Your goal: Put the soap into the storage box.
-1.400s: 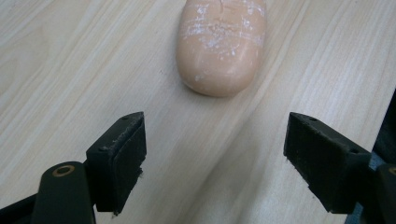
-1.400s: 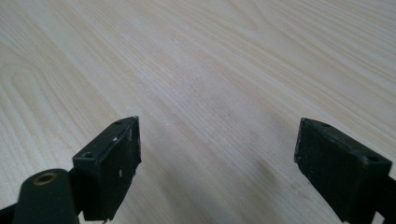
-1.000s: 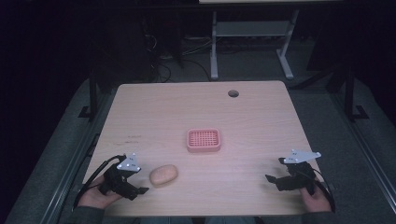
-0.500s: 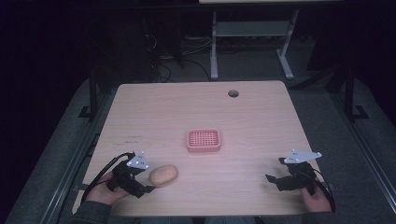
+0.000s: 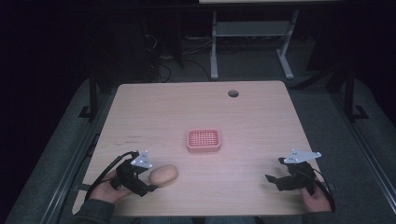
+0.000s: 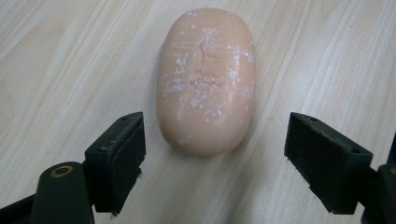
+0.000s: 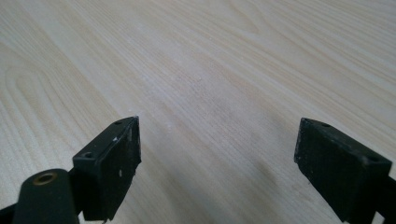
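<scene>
A peach-coloured oval bar of soap [image 5: 163, 174] [image 6: 205, 79] with white scuffs lies flat on the wooden table [image 5: 201, 112], near its front left. My left gripper [image 5: 147, 179] [image 6: 212, 161] is open right beside it, the soap's near end just ahead of the gap between the two black jaws, touching neither. A pink ridged soap dish [image 5: 203, 140] sits empty at the table's middle. At the front right my right gripper [image 5: 271, 179] [image 7: 217, 163] rests open over bare wood, nothing between its jaws.
A round cable hole [image 5: 233, 93] is near the table's far edge. Beyond the table stands a white metal frame [image 5: 252, 32] on a dark floor with cables. A hand holds each gripper at the table's front edge.
My left gripper has moved right, up to the soap, so its open jaws now face the soap's near end. The right gripper, soap and dish have stayed put.
</scene>
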Motion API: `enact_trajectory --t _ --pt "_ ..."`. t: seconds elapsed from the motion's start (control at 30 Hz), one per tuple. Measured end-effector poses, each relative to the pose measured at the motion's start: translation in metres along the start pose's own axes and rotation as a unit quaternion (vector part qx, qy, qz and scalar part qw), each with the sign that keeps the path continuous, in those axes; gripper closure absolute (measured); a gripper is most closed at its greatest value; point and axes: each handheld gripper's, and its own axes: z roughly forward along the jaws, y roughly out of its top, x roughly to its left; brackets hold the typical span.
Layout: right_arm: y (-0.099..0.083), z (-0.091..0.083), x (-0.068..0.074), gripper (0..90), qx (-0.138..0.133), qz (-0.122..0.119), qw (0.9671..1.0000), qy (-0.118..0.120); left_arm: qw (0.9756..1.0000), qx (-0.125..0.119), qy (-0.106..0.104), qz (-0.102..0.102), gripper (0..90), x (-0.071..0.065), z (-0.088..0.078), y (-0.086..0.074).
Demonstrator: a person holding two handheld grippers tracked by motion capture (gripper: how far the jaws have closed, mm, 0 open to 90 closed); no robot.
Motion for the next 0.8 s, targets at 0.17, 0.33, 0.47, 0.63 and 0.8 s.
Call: enact_trajectory --t 0.17,0.33,0.47,0.63,0.8 --pt "0.000 0.000 0.000 14.1 -0.001 0.001 1.0000 0.000 0.9999 0.003 0.001 0.011 20.4 0.001 0.003 0.005" --pt "0.000 -0.001 0.000 14.1 -0.001 0.002 1.0000 0.000 0.9999 0.002 -0.002 0.010 20.4 0.001 0.005 0.009" --pt "0.000 0.000 0.000 14.2 -0.001 0.001 1.0000 0.000 0.9999 0.002 0.000 0.014 20.4 0.001 0.007 0.011" --pt "0.000 0.000 0.000 14.1 -0.001 0.001 1.0000 0.000 0.9998 0.007 -0.003 0.018 20.4 0.001 0.010 0.015" --pt "0.000 -0.001 0.000 14.1 -0.003 0.000 1.0000 0.000 0.9997 0.013 -0.004 0.020 20.4 0.001 0.014 0.019"
